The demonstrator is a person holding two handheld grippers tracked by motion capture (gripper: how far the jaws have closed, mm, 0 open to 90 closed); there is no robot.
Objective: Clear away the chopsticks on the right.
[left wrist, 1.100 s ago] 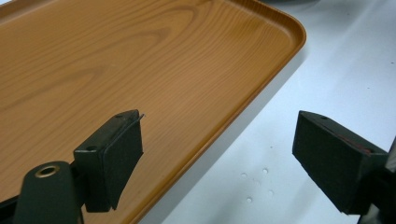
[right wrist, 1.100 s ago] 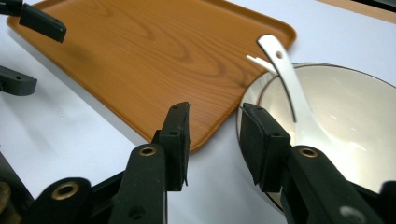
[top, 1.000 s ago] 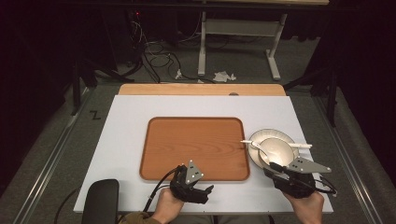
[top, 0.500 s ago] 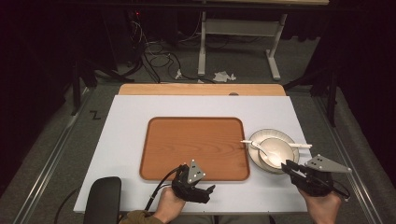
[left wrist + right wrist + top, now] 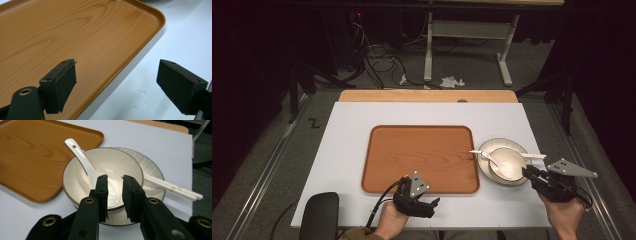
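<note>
A: Status, near to far?

B: My right gripper hangs over the near rim of the bowl. Its jaws have just been closing and now stand a narrow gap apart, pads bare, the rim below and between them, not pinched. My left gripper is wide open and empty at the near right corner of the tray.

A: Where is the bowl?

B: On the plate, just right of the tray on the white table. A white spoon lies in it, handle up over the far-left rim. White chopsticks lie across the plate's right side.

A: Handling?

B: Glazed ceramic by the look: stiff, fairly heavy, slick, chips if knocked. I judge the near rim, clear of the spoon, the best hold: one pad inside, one outside. The spoon may slide or rattle on lift, so keep it level.
</note>
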